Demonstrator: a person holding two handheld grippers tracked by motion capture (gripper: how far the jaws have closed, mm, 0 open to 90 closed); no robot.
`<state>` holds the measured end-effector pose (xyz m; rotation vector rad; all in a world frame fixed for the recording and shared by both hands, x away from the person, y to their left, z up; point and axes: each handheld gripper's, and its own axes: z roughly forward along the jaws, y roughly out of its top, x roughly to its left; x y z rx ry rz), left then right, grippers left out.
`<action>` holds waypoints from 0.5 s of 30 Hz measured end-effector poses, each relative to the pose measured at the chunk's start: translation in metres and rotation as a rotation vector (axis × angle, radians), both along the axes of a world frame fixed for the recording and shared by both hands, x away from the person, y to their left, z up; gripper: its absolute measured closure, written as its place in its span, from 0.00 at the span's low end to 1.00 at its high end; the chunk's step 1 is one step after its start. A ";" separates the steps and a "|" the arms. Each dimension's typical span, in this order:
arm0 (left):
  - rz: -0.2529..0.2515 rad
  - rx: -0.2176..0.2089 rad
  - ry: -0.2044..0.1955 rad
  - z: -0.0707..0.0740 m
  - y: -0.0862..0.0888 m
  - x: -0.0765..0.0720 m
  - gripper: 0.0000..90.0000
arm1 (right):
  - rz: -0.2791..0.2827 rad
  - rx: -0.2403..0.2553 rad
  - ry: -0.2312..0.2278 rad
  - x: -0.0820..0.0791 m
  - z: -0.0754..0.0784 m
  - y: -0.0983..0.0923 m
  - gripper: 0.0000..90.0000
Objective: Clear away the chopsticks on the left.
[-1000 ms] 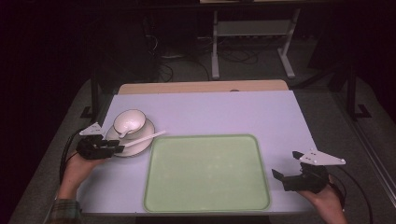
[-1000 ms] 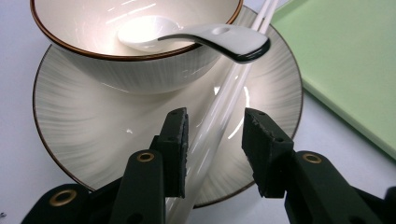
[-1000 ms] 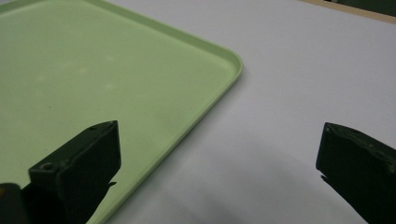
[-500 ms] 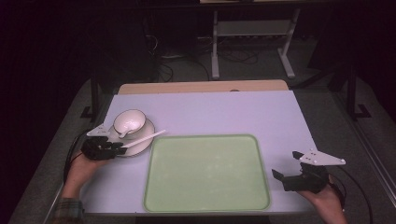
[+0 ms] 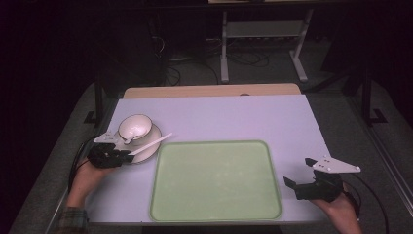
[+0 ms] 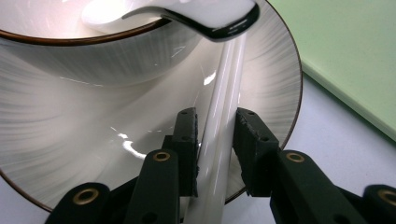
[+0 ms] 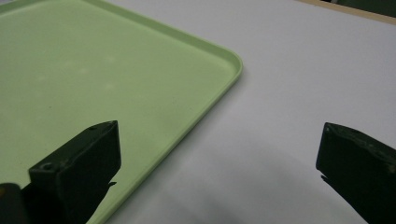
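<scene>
High view: chopsticks (image 5: pixel 148 144) pointing right, toward tray (image 5: pixel 214 214).

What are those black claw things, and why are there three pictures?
A person sits at a table and holds a hand tool in each hand. Each tool has two black fingers that pinch. One camera looks down from above; the other two ride on the tools. The left gripper is at a white plate with a bowl on it. Its fingers have just been closing around a long white spoon handle between them; one side seems to touch, the other shows a slight gap. The right gripper is open and holds nothing, beside a green tray.
</scene>
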<state>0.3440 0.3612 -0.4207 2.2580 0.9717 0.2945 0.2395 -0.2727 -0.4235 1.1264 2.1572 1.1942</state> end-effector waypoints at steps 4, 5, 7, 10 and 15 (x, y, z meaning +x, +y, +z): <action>0.005 -0.008 0.005 -0.001 -0.002 -0.001 0.79 | -0.002 0.002 0.001 0.000 0.000 0.000 0.00; 0.007 -0.008 0.006 -0.001 -0.002 -0.001 0.80 | -0.001 0.001 0.000 0.000 0.000 0.000 0.00; 0.010 -0.012 0.009 -0.001 -0.003 -0.001 0.80 | -0.001 0.001 -0.001 0.000 0.000 0.000 0.00; 0.018 -0.014 0.012 -0.001 -0.005 -0.001 0.81 | -0.002 0.002 0.000 0.000 0.000 0.000 0.00; 0.030 -0.010 0.017 -0.001 -0.009 -0.001 0.82 | -0.001 0.001 -0.003 0.000 0.000 0.000 0.00</action>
